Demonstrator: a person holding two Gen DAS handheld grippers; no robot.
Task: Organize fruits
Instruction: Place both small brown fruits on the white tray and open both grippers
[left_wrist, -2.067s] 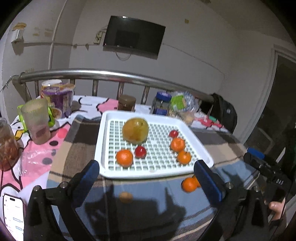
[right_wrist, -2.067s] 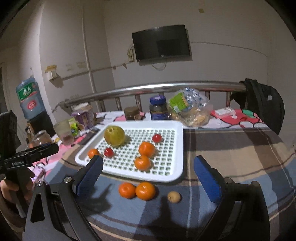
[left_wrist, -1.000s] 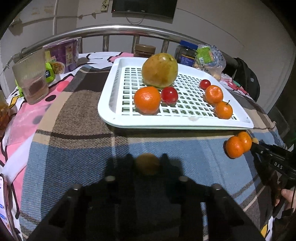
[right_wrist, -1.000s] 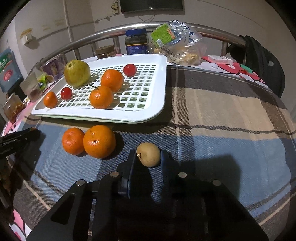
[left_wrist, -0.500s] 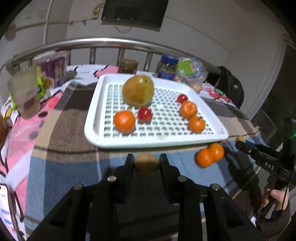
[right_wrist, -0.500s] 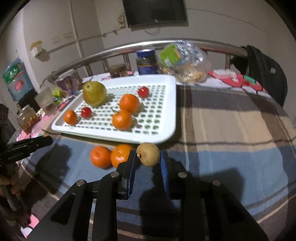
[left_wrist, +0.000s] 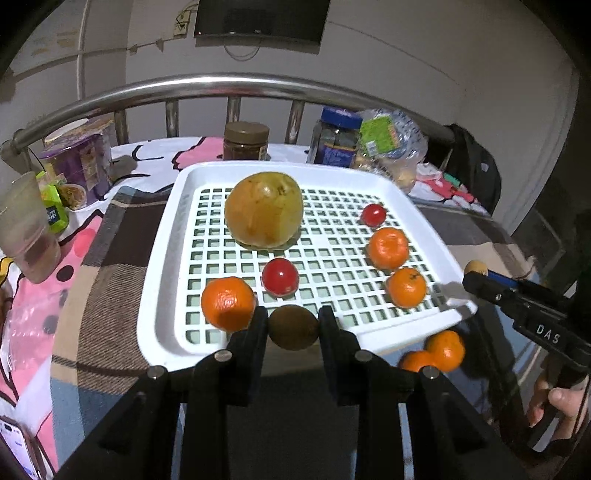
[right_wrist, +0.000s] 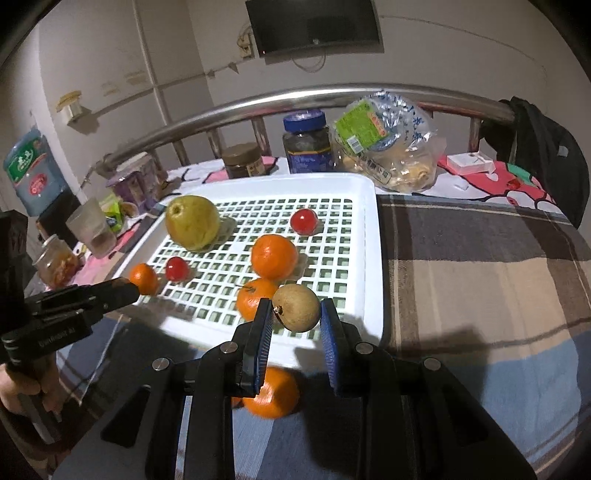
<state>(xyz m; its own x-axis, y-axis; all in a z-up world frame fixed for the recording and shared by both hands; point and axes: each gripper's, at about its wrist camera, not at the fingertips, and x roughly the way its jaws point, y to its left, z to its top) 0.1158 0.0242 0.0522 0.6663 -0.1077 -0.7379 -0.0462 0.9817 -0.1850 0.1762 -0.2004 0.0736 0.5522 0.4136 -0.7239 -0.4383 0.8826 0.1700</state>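
Note:
A white slotted tray (left_wrist: 162, 258) (right_wrist: 364, 236) holds a large yellow-green pear (left_wrist: 264, 208) (right_wrist: 192, 221), three oranges and two small red fruits. My left gripper (left_wrist: 293, 326) is shut on a small brown fruit (left_wrist: 293, 332) and holds it over the tray's near rim. My right gripper (right_wrist: 297, 314) is shut on another small brown fruit (right_wrist: 297, 308) above the tray's near right corner. Two oranges (left_wrist: 434, 352) lie on the plaid cloth outside the tray; one orange (right_wrist: 273, 393) shows under the right gripper.
A steel rail (left_wrist: 221, 85) runs behind the table. Jars (left_wrist: 245, 140), a snack bag (right_wrist: 384, 144), a plastic cup (left_wrist: 26, 229) and a purple tub (left_wrist: 79, 162) stand beyond and left of the tray. A phone (left_wrist: 18, 446) lies at the near left.
Both grippers closed on small brown fruits on the cloth, lifted them, and moved forward over the tray's near edge.

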